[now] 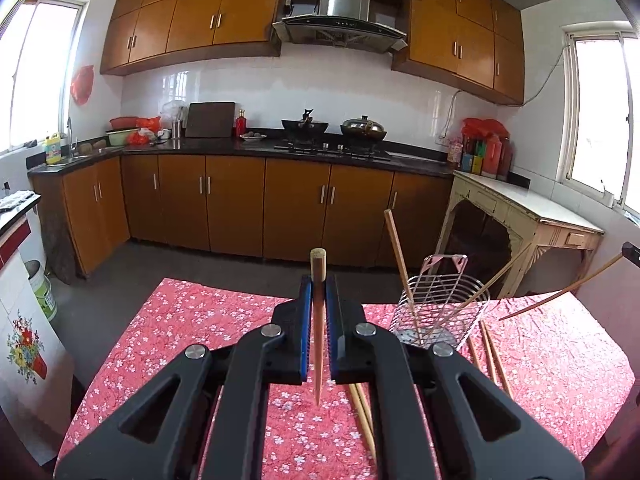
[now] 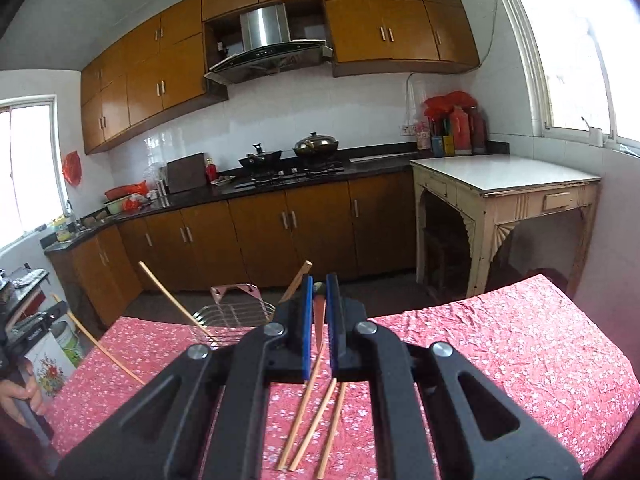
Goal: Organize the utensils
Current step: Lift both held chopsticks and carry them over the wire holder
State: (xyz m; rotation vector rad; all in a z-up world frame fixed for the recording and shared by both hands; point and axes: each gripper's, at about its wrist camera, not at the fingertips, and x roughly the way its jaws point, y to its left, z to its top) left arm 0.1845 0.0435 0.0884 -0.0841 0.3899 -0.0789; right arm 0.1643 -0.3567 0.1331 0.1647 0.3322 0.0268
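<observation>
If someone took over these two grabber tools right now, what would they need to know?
Left gripper: shut on one chopstick, lifted off the cloth.
Right gripper: shut on another chopstick, also lifted.
Wire holder stands on the red flowered tablecloth with two chopsticks already leaning inside.
Left to do: drop in the two held sticks, then the loose chopsticks lying on the cloth.

Both grippers (image 1: 318, 320) (image 2: 319, 320) clamped tight
</observation>
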